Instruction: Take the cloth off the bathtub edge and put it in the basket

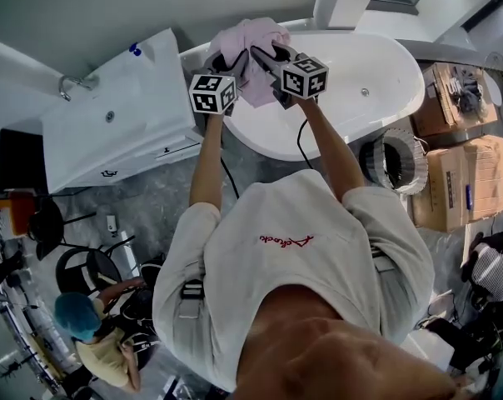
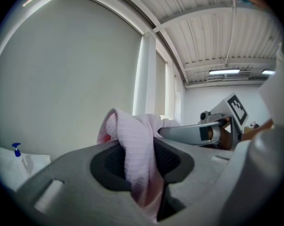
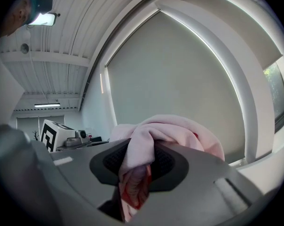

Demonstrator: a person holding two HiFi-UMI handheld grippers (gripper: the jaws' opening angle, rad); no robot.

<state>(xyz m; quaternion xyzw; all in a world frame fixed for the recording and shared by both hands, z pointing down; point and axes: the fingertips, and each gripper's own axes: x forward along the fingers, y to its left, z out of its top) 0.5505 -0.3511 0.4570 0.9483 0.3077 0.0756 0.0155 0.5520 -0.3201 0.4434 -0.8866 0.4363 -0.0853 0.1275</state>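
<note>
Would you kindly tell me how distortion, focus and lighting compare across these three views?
Head view: wide-angle, evenly lit, sharp on the bathtub. Left gripper view: fisheye with black corners, near jaws soft, cloth crisper, ceiling light glaring. Right gripper view: same black corners, window bright at right.

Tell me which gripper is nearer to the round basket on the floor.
Right. The right gripper holds the cloth by the bathtub, on the side toward the basket; the left gripper grips it further away.

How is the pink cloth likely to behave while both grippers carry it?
Probably floppy: the pink cloth bunches and droops around the left gripper and right gripper. Likely light: small pinched folds seem enough to hold it. Loose ends may trail.
</note>
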